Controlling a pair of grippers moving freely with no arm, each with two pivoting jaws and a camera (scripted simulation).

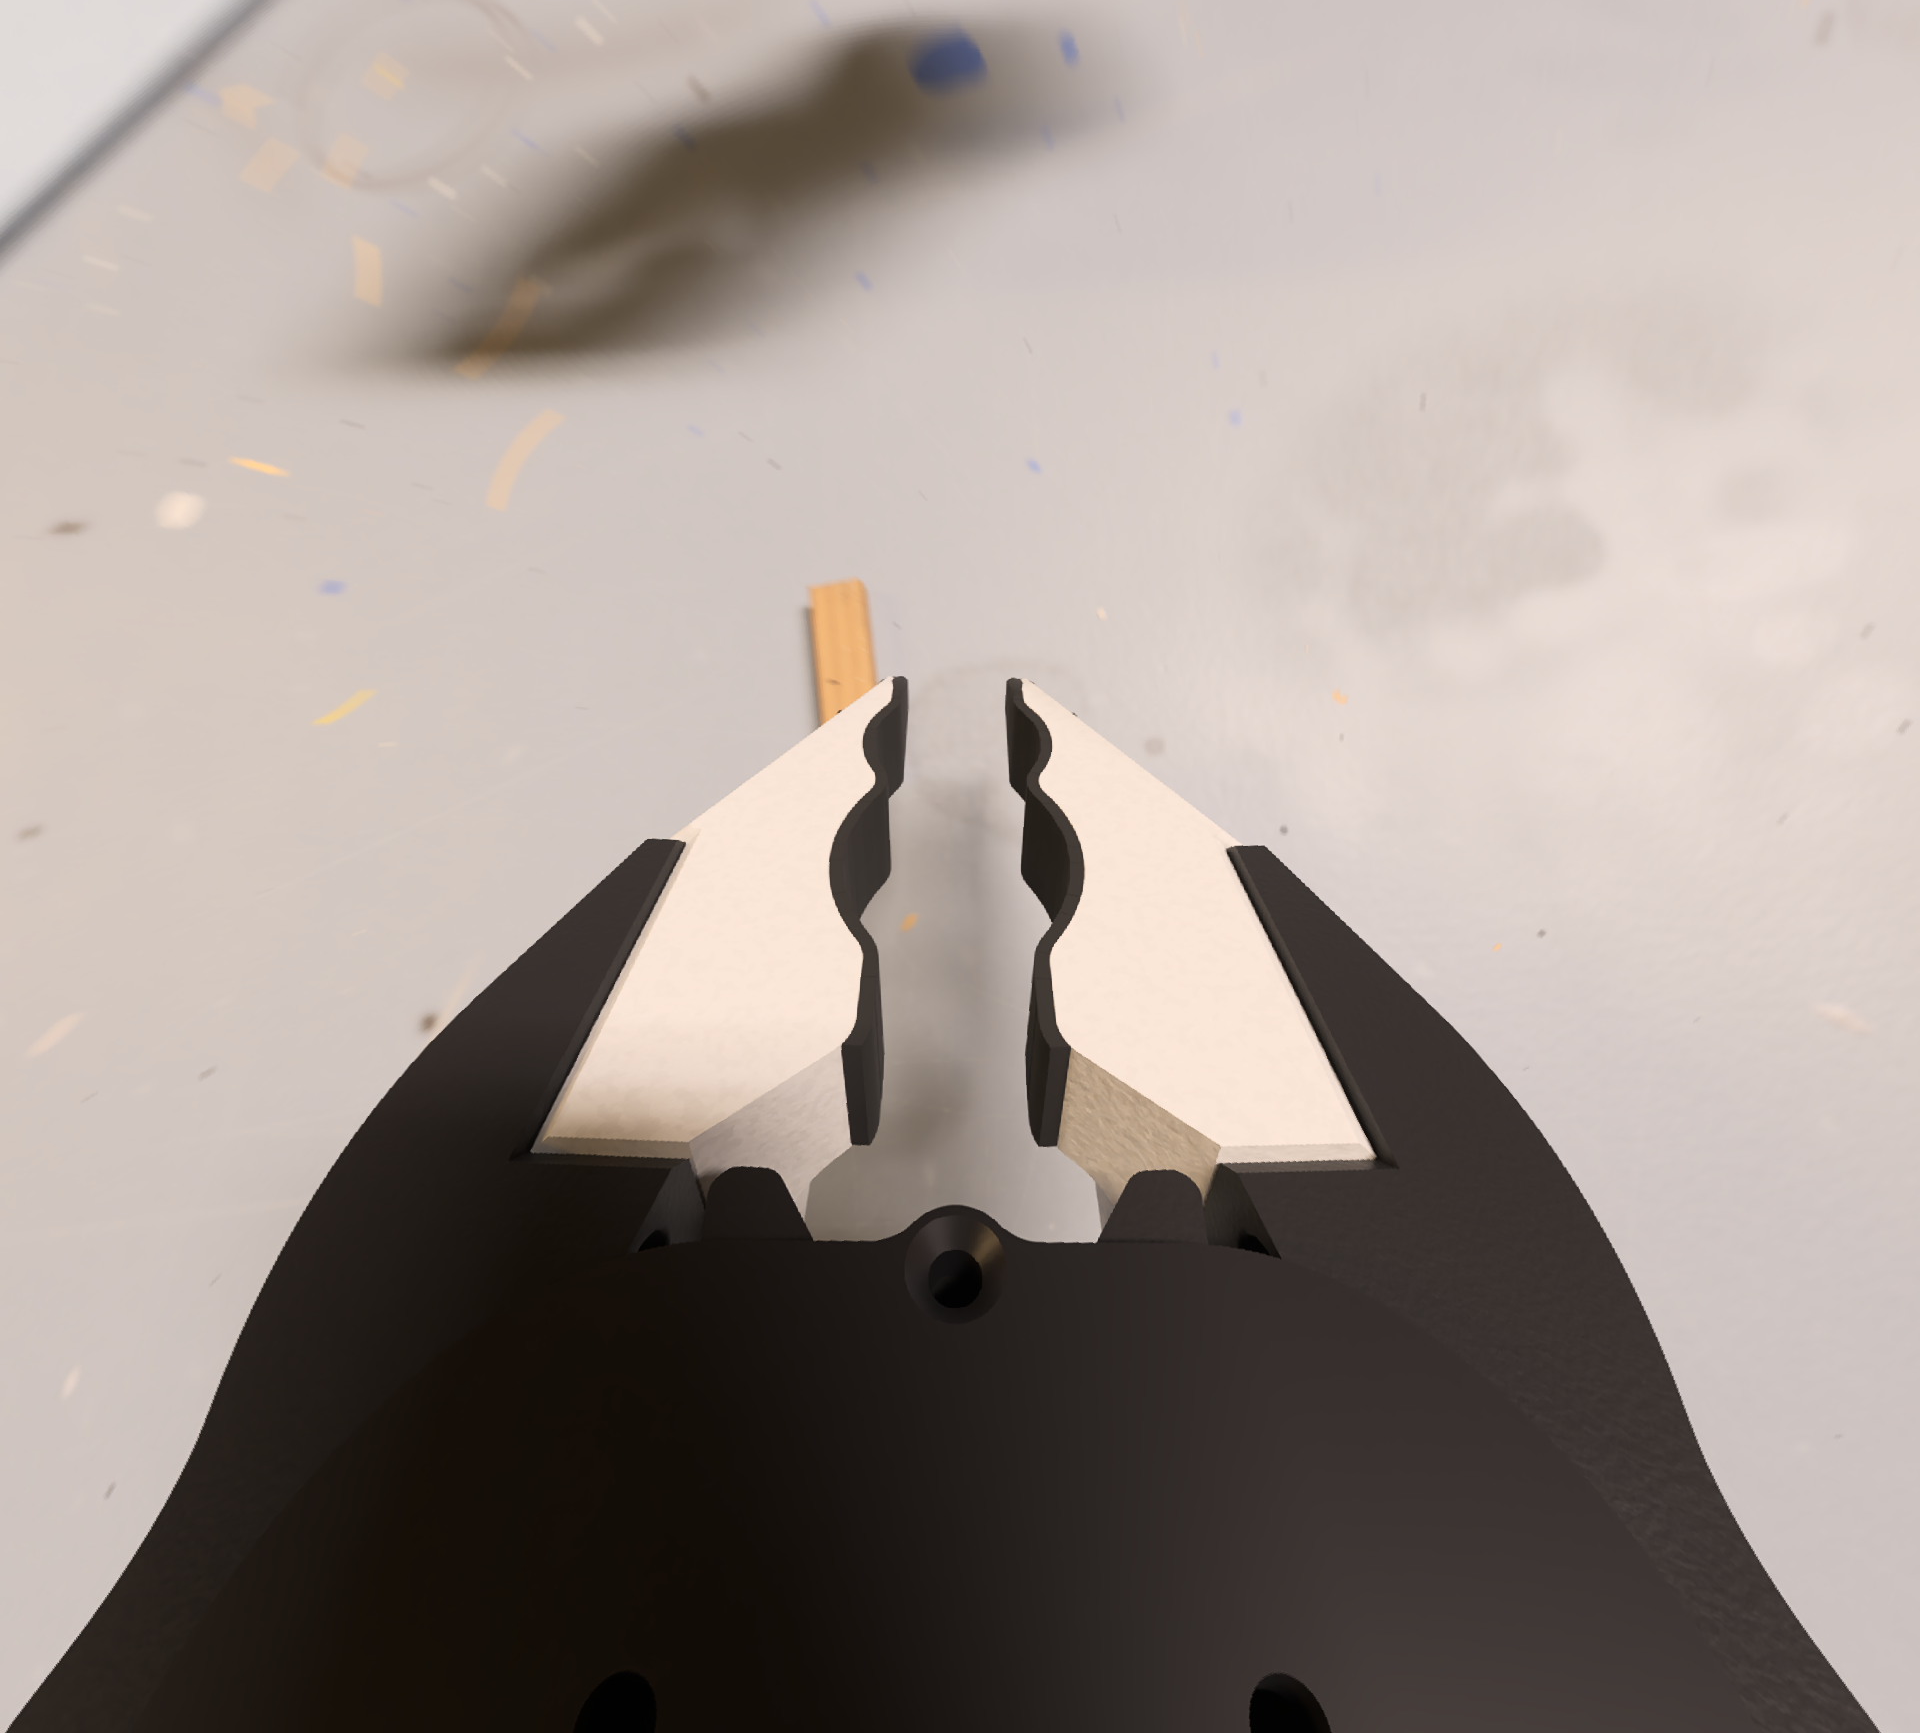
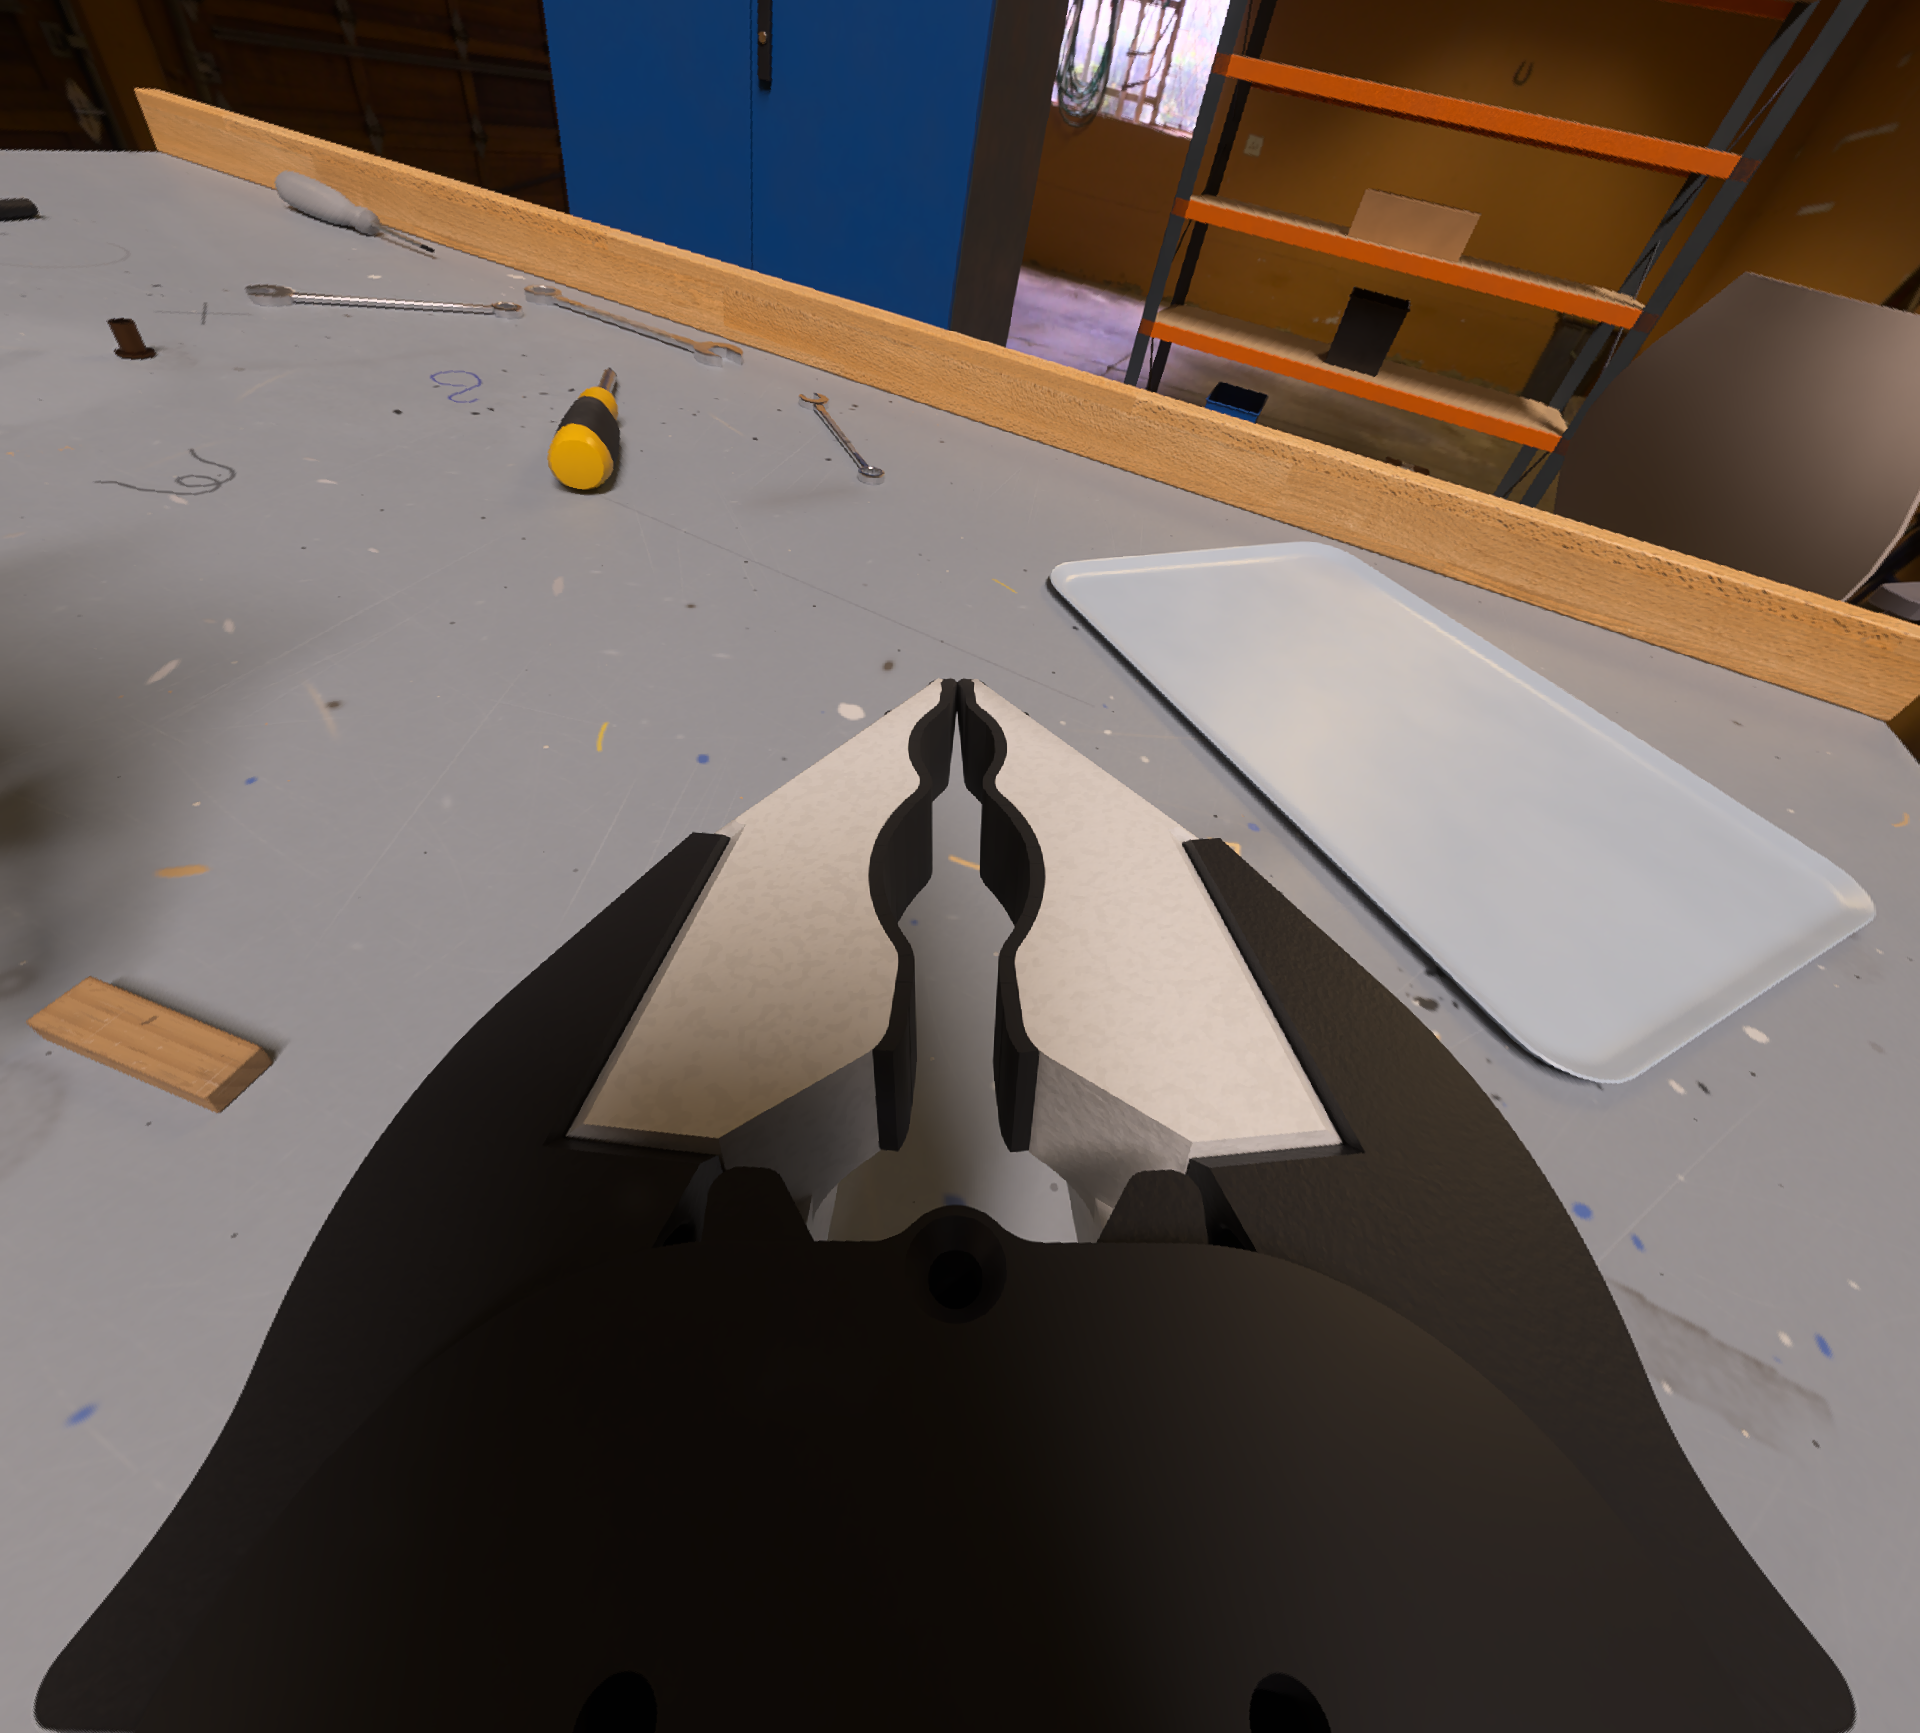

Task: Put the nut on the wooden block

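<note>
Progress looks slight to us: we find no nut in either view, so we cannot say where it lies, and nothing sits on the wooden block (image 2: 151,1042) that we can see. That block is a flat tan piece lying on the grey worktop (image 2: 520,696), low at the left of the right wrist view and well apart from the right gripper (image 2: 956,691). In the left wrist view only a strip of it (image 1: 844,644) shows, just past the tip of one finger.

Our left gripper (image 1: 956,691) points steeply down at the worktop with its fingers (image 1: 748,935) a narrow way apart and nothing between them. Our right gripper has its fingers pressed together at the tips, also holding nothing. We judge that finding, grasping and carrying the nut are all still to do.

The worktop is scuffed and flecked with orange, blue and white paint, with pen scribbles and soft shadows. A pale tray (image 2: 1455,800) lies at the right, bare as far as we see. Farther off lie a yellow-handled screwdriver (image 2: 587,442), a grey-handled one (image 2: 332,206) and several spanners (image 2: 634,322). A long wooden board (image 2: 1039,405) edges the far side. Behind it stand a blue cabinet (image 2: 769,52) and orange shelving (image 2: 1455,114) holding cardboard boxes, in a dim workshop.
</note>
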